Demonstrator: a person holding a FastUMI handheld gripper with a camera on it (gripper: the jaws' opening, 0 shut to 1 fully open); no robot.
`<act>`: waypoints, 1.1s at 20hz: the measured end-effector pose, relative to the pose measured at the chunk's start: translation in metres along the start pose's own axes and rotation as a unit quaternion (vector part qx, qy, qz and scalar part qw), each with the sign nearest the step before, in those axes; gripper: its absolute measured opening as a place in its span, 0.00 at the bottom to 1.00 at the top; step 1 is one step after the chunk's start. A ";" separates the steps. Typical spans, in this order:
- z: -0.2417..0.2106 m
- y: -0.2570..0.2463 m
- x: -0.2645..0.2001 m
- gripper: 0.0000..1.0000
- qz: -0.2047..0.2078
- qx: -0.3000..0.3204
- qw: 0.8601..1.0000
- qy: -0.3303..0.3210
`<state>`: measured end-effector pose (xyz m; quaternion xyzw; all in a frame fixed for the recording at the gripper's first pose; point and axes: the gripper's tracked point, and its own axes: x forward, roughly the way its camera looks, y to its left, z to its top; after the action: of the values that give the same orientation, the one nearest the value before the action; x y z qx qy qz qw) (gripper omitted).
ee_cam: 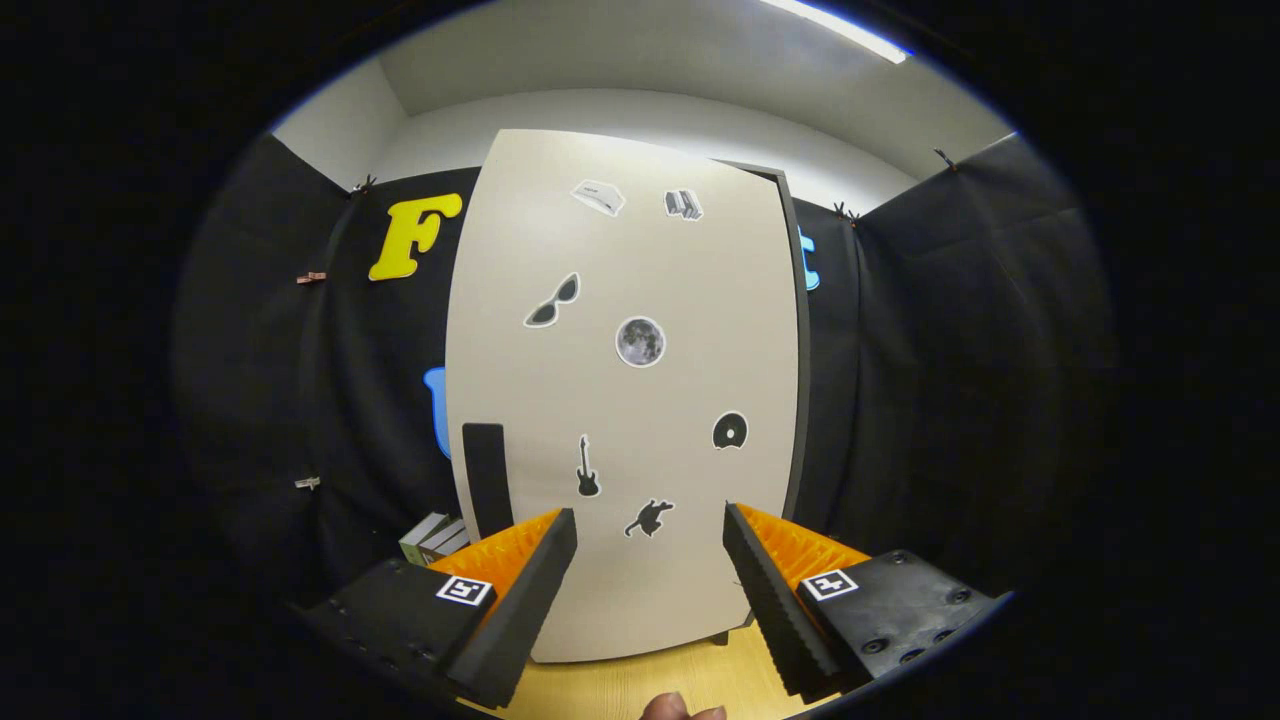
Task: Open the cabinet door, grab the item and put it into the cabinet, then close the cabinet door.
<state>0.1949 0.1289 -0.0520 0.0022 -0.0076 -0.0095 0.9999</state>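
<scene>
Cabinet door (625,400): flat, smooth, beige w/ stickers, dark bar handle (487,478); gripper (650,535) jaws spread wide, nothing held.

The tool-mounted fisheye camera looks forward, slightly upward, close to the closed cabinet door (625,400).

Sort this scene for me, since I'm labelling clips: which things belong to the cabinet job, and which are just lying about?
Job:
- tall beige cabinet door, shut
- black vertical handle on it
- claw, fingers open, nothing between them

Lying about:
- small stack of boxes beside the cabinet
- black-and-white stickers on the door
- light wooden tabletop
</scene>
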 end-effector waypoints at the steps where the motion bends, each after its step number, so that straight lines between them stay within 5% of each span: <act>1: -0.004 -0.002 0.000 0.96 -0.004 -0.008 1.000 0.003; 22: -0.003 0.001 0.034 0.98 0.003 -0.043 0.998 -0.034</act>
<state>0.2285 0.1297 -0.0541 -0.0411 -0.0413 -0.0068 0.9983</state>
